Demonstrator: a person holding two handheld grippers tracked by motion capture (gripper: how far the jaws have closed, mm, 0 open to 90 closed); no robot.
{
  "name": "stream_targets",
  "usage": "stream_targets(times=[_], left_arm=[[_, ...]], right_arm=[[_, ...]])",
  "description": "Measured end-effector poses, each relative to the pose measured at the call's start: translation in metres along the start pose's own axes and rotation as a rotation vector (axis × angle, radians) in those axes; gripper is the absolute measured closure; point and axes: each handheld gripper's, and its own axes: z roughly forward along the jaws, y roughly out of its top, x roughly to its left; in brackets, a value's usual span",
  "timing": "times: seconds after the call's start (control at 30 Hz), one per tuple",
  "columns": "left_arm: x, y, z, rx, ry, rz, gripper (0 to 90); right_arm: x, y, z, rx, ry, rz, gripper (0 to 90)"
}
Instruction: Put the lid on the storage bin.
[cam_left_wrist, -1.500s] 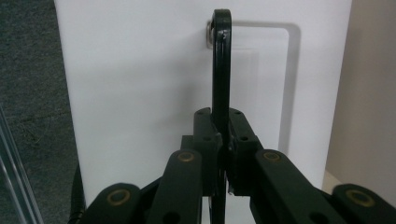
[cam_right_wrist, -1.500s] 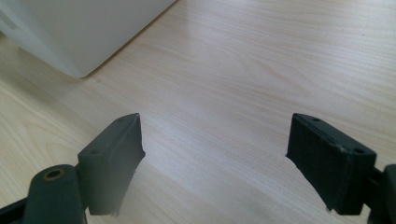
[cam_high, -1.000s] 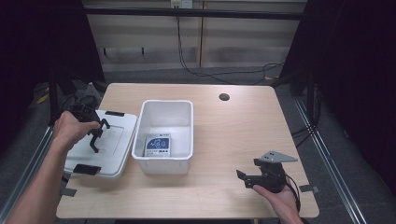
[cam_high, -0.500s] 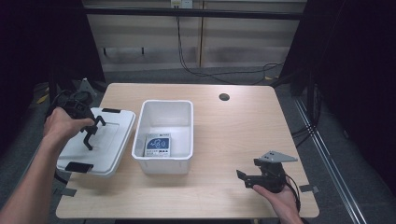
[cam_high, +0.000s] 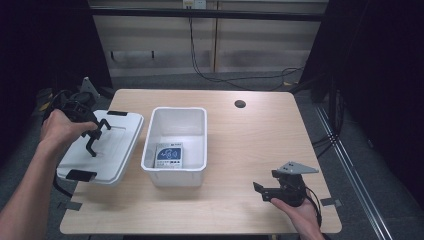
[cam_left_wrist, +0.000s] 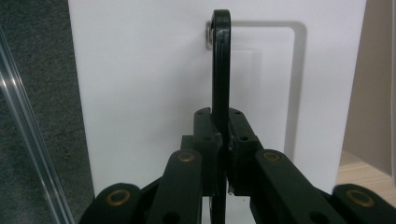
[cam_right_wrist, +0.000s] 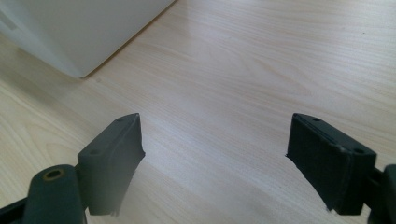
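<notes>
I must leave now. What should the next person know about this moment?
Left tongs: shut on the black handle of the white lid, which is tilted up at the table's left edge.
Right tongs: open, holding nothing, low over the table at the front right.
White bin: open, a blue-and-white packet inside.
Done: lid gripped and raised.
Left: probably put the lid on the bin.

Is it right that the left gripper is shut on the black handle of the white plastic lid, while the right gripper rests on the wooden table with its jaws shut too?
Not quite. The right gripper has its jaws open: the right gripper view shows a wide gap with bare wooden table between them. The rest holds: the left gripper is shut on the black handle of the white plastic lid.
</notes>
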Motion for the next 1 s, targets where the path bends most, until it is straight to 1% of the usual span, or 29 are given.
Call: stream_targets(times=[0.07, 0.23, 0.27, 0.3, 0.33, 0.4, 0.43, 0.57, 0.63, 0.67, 0.73, 0.8, 0.87, 1.0], left_arm=[[0.000, 0.000, -0.001, -0.002, -0.002, -0.002, 84.8], [0.002, -0.001, -0.007, -0.005, 0.000, 0.014, 84.8], [0.002, -0.001, -0.007, -0.005, 0.000, 0.014, 84.8], [0.001, 0.000, -0.009, -0.006, -0.008, 0.005, 84.8], [0.000, 0.000, -0.011, -0.011, -0.005, 0.012, 84.8], [-0.002, 0.000, -0.012, -0.018, -0.001, 0.009, 84.8], [-0.004, 0.001, -0.015, -0.014, -0.006, 0.021, 84.8], [-0.006, 0.001, -0.019, -0.026, -0.008, 0.029, 84.8], [-0.008, 0.001, -0.022, -0.025, -0.021, 0.031, 84.8], [-0.009, 0.001, -0.025, -0.036, -0.027, 0.026, 84.8], [-0.011, 0.002, -0.027, -0.044, -0.028, 0.033, 84.8], [-0.012, 0.002, -0.028, -0.043, -0.031, 0.037, 84.8], [-0.015, 0.003, -0.029, -0.042, -0.038, 0.045, 84.8], [-0.020, 0.004, -0.030, -0.040, -0.045, 0.047, 84.8]], right_arm=[[0.000, 0.000, 0.000, 0.000, 0.000, 0.002, 17.5], [0.000, 0.000, 0.000, 0.000, 0.001, -0.001, 17.5], [0.000, 0.000, 0.000, 0.000, 0.001, -0.001, 17.5], [0.000, 0.000, 0.000, 0.000, 0.002, 0.001, 17.5], [0.000, 0.000, 0.000, 0.000, 0.001, -0.001, 17.5], [0.000, 0.000, 0.000, 0.000, 0.001, 0.000, 17.5], [0.000, 0.000, 0.000, 0.000, 0.002, 0.001, 17.4], [0.000, 0.000, 0.000, 0.003, 0.001, -0.002, 17.4], [0.001, 0.000, 0.000, 0.003, 0.001, -0.001, 17.4], [0.000, 0.000, 0.000, 0.004, 0.000, -0.002, 17.4], [0.000, 0.000, 0.000, 0.005, 0.001, -0.001, 17.4], [0.000, 0.000, 0.000, 0.007, 0.000, -0.002, 17.4], [0.000, 0.000, 0.001, 0.011, 0.000, 0.002, 17.3], [0.000, 0.000, 0.001, 0.009, 0.002, -0.002, 17.2]])
